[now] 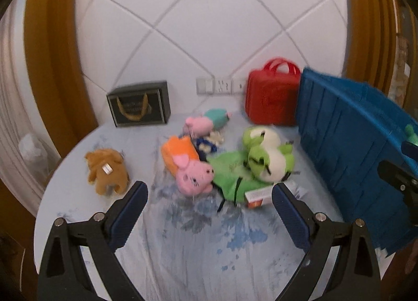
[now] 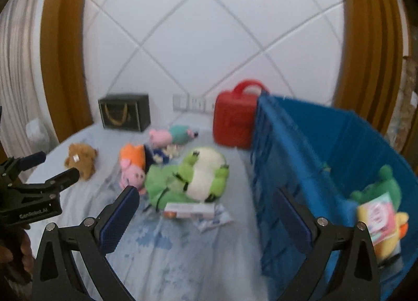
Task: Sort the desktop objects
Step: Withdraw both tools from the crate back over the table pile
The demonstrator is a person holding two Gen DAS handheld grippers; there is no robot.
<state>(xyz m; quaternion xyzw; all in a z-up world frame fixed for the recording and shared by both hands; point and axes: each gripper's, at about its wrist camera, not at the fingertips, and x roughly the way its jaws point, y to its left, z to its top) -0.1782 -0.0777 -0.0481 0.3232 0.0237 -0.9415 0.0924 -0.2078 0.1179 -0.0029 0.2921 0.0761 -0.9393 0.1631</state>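
My left gripper (image 1: pixel 209 194) is open and holds nothing, hovering over the table's near side in front of a pink pig plush in orange (image 1: pixel 189 167). A brown plush (image 1: pixel 107 170) lies to its left. A green and white frog plush (image 1: pixel 266 157) rests on green fabric (image 1: pixel 230 178), with a small orange-and-white box (image 1: pixel 257 196) in front. A second pig plush in teal (image 1: pixel 209 121) lies behind. My right gripper (image 2: pixel 206 203) is open and empty, near the blue crate (image 2: pixel 339 170), which holds a green plush (image 2: pixel 381 191) and a yellow one (image 2: pixel 378 225).
A red case with handles (image 1: pixel 271 100) stands at the back beside the crate. A dark gift box (image 1: pixel 138 104) sits at the back left against the white padded wall. The round table (image 1: pixel 196 248) has a blue flowered cloth. The left gripper (image 2: pixel 34 188) shows at the right wrist view's left edge.
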